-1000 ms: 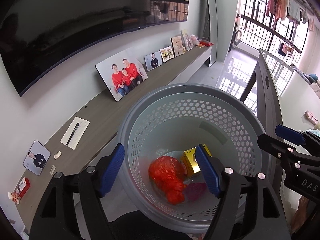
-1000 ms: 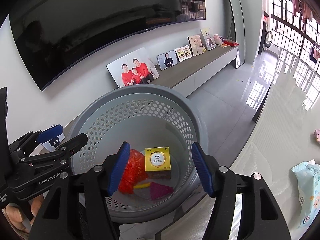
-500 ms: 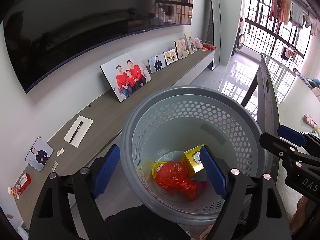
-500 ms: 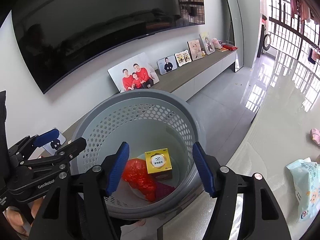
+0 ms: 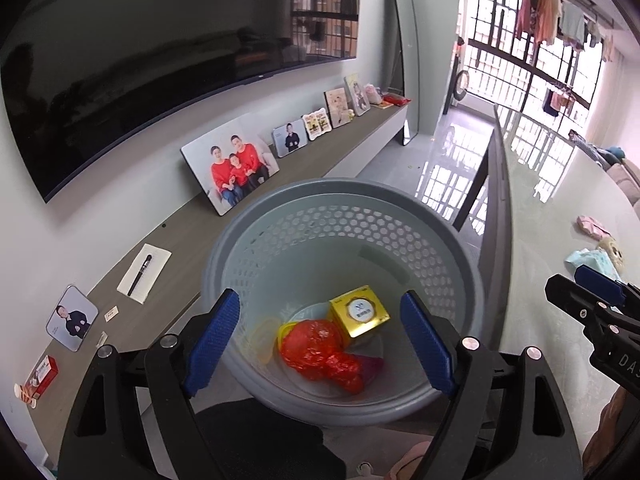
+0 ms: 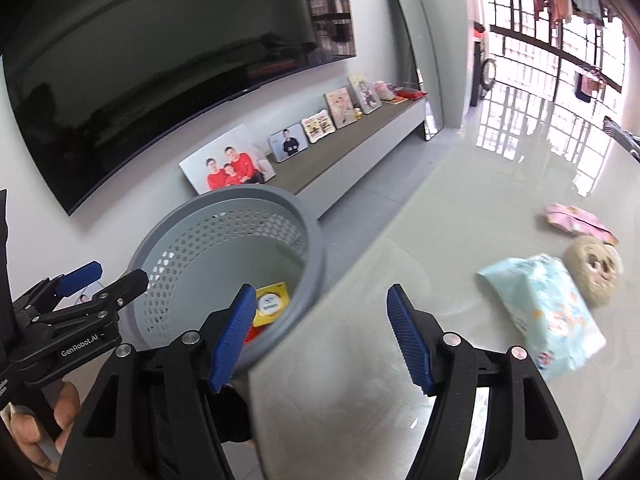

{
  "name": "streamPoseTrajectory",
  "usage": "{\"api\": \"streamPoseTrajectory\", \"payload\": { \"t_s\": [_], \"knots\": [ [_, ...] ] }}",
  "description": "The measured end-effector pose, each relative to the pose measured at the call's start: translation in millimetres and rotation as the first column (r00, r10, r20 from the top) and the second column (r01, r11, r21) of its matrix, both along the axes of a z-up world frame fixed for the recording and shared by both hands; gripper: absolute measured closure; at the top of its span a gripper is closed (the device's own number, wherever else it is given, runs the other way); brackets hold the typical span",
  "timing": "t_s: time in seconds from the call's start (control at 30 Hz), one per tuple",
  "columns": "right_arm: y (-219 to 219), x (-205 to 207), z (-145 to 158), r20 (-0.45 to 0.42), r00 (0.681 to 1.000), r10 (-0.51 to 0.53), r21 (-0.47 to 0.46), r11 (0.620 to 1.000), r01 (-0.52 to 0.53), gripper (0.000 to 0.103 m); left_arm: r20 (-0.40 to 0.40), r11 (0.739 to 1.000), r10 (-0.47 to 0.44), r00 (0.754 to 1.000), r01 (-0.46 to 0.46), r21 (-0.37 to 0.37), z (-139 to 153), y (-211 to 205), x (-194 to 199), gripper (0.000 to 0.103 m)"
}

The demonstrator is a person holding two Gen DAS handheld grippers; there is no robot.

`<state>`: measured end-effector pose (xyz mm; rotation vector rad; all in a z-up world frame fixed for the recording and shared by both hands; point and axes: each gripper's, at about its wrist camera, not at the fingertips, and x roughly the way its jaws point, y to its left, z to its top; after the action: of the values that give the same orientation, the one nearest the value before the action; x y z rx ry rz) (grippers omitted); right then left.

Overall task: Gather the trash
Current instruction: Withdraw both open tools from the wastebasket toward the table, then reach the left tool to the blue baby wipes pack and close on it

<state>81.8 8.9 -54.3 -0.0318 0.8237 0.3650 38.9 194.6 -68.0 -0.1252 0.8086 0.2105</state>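
I keep the grey basket [image 5: 344, 200] just off the table's [image 6: 400, 280] left edge so trash drops straight in; the red bag [image 5: 320, 350] and gold box [image 5: 360, 316] already lie inside. My left gripper [image 5: 320, 346] hangs wide and empty above it. My right gripper [image 6: 322, 338], empty, jaws opening, faces the blue packet [image 6: 548, 312] near the table's right edge.

Grey basket [image 6: 224, 220] beside table [image 6: 360, 360], blue packet [image 6: 548, 312], right gripper [image 6: 322, 340] opening, empty
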Motion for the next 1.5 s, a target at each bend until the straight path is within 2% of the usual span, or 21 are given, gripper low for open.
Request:
{"api": "streamPoseTrajectory", "payload": {
  "t_s": [0.37, 0.73, 0.97, 1.07, 1.27, 1.5],
  "knots": [
    [-81.1, -15.0, 14.7, 0.055, 0.985, -0.161, -0.017, 0.987, 0.162, 0.036, 0.018, 0.993, -0.114, 0.993, 0.114, -0.013, 11.5, -70.4, 7.2, 0.020],
    [-185.7, -20.4, 11.4, 0.076, 0.940, -0.331, -0.032, 0.942, 0.334, 0.034, 0.018, 0.977, -0.212, 0.977, 0.212, -0.031, 18.6, -149.4, 20.1, 0.015],
    [-241.6, -19.3, 9.8, 0.087, 0.917, -0.390, -0.040, 0.918, 0.395, 0.034, 0.008, 0.960, -0.280, 0.960, 0.280, -0.021, 19.8, -207.9, 31.4, 0.012],
    [-262.7, -20.8, 10.2, 0.088, 0.905, -0.415, -0.011, 0.908, 0.418, 0.034, -0.005, 0.950, -0.312, 0.950, 0.312, -0.018, 17.7, -234.8, 37.9, 0.010],
    [-286.9, -24.8, 7.6, 0.054, 0.896, -0.441, 0.081, 0.896, 0.436, 0.034, -0.029, 0.947, -0.322, 0.946, 0.321, -0.027, 14.8, -267.3, 52.1, 0.010],
    [-285.4, -29.2, 12.0, 0.064, 0.903, -0.425, 0.095, 0.903, 0.419, 0.033, -0.063, 0.949, -0.316, 0.947, 0.316, -0.014, 5.3, -290.3, 71.7, 0.010]
  ]
}}
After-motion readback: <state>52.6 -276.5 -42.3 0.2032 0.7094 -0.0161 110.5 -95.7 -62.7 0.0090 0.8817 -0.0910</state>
